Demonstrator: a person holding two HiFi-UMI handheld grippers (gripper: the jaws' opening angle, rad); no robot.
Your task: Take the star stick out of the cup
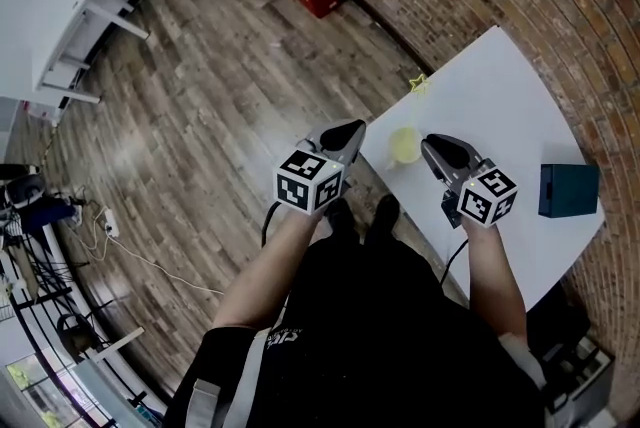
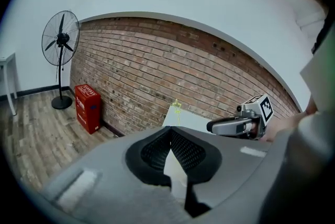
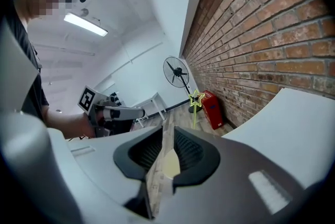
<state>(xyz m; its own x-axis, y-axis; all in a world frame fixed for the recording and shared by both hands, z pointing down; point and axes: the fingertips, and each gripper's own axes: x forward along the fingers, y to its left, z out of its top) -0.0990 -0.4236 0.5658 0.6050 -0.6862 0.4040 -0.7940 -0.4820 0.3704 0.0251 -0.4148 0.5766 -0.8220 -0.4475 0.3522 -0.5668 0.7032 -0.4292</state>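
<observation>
approaching is the step in hand: the thin yellow-green star stick (image 1: 418, 84), with its outlined star on top, stands upright in the pale yellow translucent plastic cup (image 1: 405, 145) on the smooth white table (image 1: 500, 96), not yet gripped. the right gripper (image 1: 432, 144) sits just beside the cup, ribbed black jaws a narrow slit apart, clamping nothing. the left gripper (image 1: 352, 129) hovers near the table edge, jaw tips together, empty. the next move calls for bracketing the slim stem, closing gently, then lifting straight up.
</observation>
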